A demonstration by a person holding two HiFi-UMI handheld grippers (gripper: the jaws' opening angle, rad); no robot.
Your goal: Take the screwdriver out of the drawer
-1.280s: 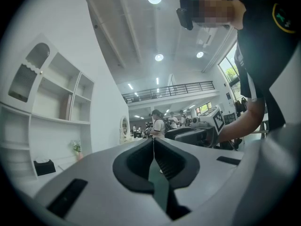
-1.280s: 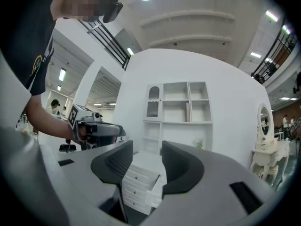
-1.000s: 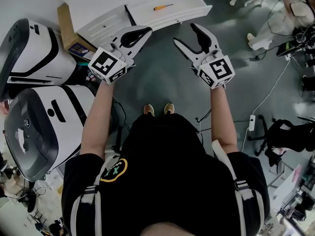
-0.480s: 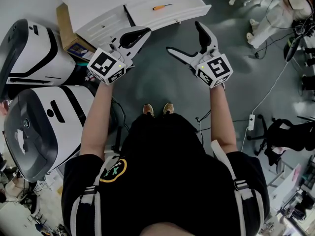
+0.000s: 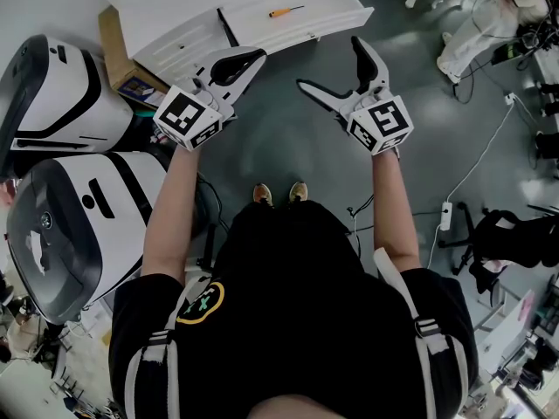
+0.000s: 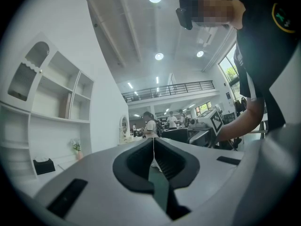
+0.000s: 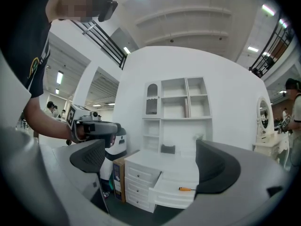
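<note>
An orange-handled screwdriver (image 5: 286, 11) (image 7: 186, 189) lies in the open white drawer (image 5: 325, 24) (image 7: 171, 199) of a low white dresser (image 5: 175, 37). Both grippers are held level in the air, short of the drawer and touching nothing. My right gripper (image 5: 329, 63) (image 7: 153, 163) faces the drawer, its jaws opening wide with only air between them. My left gripper (image 5: 256, 56) (image 6: 154, 141) is shut on nothing, and its own view looks past the dresser into the room.
Two big white-and-black machines (image 5: 61, 90) (image 5: 79, 225) stand at the left. A cardboard box (image 5: 118, 37) leans beside the dresser. Cables and a power strip (image 5: 447, 218) lie on the grey floor at the right. A white shelf unit (image 7: 176, 107) rises behind the dresser.
The right gripper's jaws have spread much wider. Both hands have stayed nearly where they were, and the left gripper is still shut.
</note>
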